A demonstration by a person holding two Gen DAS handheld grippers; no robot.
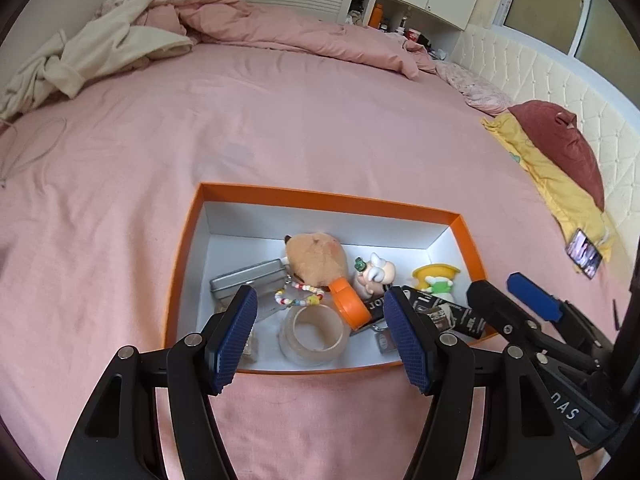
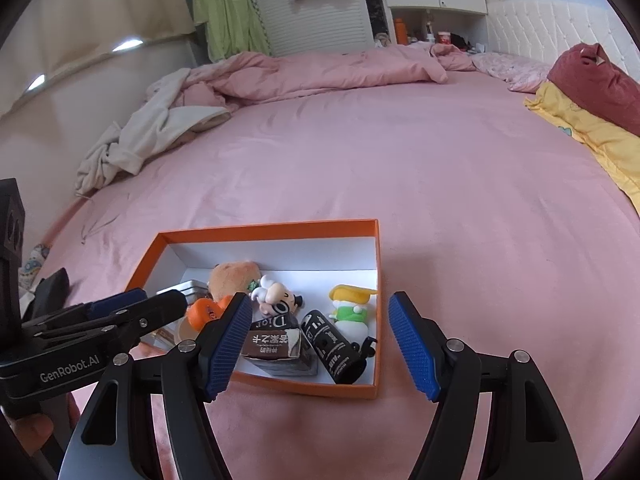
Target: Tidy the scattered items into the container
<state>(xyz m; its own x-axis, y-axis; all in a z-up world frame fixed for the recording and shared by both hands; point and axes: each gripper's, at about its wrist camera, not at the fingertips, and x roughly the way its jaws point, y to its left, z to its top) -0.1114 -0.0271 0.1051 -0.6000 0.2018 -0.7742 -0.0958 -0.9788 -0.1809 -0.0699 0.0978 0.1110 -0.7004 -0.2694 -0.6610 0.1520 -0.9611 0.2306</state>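
Note:
An orange box (image 1: 320, 197) with a white inside sits on the pink bed; it also shows in the right wrist view (image 2: 264, 229). In it lie a brown plush (image 1: 316, 258), a silver tin (image 1: 250, 280), a bead bracelet (image 1: 298, 296), a tape roll (image 1: 314, 334), an orange round case (image 1: 350, 306), a white figurine (image 1: 374, 276), a yellow and green figurine (image 2: 352, 308), a black tube (image 2: 334, 346) and a brown carton (image 2: 274, 346). My left gripper (image 1: 320, 336) is open and empty over the box's near edge. My right gripper (image 2: 320, 346) is open and empty over the box's near right corner.
A crumpled pink duvet (image 1: 280, 24) and a cream garment (image 1: 100, 56) lie at the far side of the bed. A dark red pillow (image 1: 568, 148) on yellow fabric and a phone (image 1: 583, 253) lie at the right. A padded headboard (image 1: 560, 80) stands beyond.

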